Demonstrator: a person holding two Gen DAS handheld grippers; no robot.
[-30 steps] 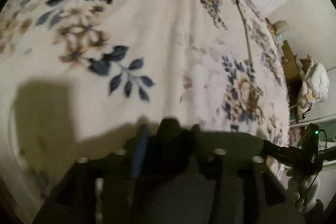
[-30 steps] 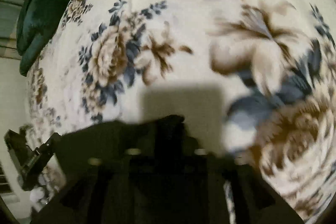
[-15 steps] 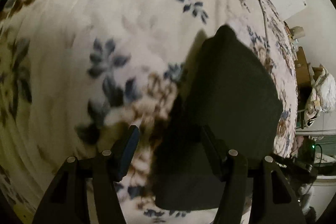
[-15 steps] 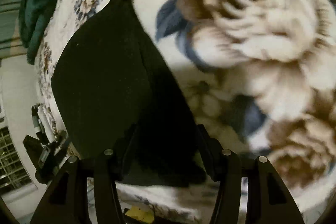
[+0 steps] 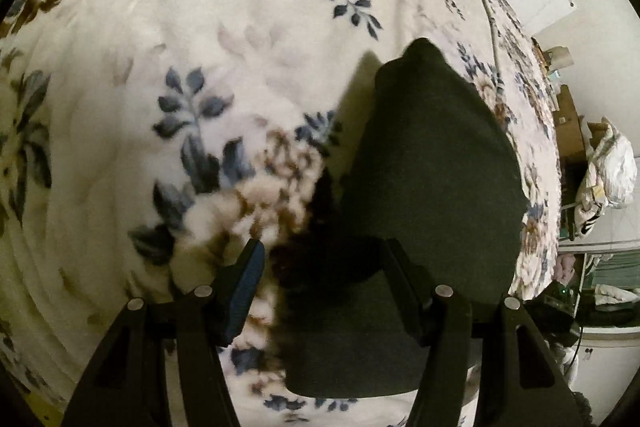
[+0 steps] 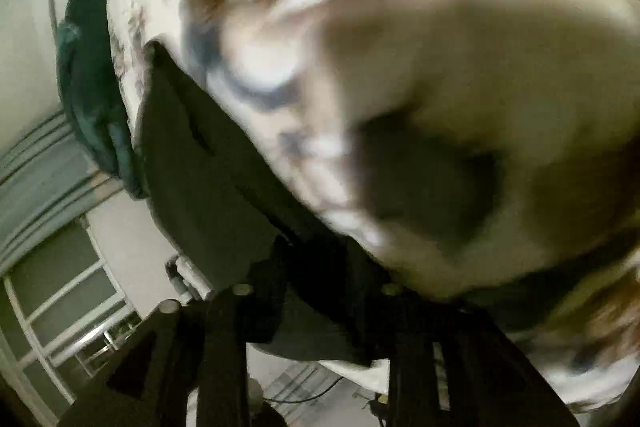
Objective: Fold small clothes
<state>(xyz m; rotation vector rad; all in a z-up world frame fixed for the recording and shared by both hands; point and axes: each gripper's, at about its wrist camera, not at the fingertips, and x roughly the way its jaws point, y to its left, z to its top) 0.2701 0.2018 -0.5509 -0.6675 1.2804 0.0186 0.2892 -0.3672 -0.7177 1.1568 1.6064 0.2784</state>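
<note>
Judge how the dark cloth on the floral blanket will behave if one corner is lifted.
The dark cloth lies flat with a soft folded edge, so it would probably droop and bend rather than hold shape. It looks thin, so likely light. The floral blanket looks fuzzy, so the cloth may drag on it rather than slide.

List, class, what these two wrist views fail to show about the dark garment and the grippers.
- Left wrist: dark garment near edge hidden behind the left gripper; its type is unreadable.
- Right wrist: floral blanket smeared by motion blur.
- Right wrist: right gripper fingertips lost in dark cloth; grip unclear.
</note>
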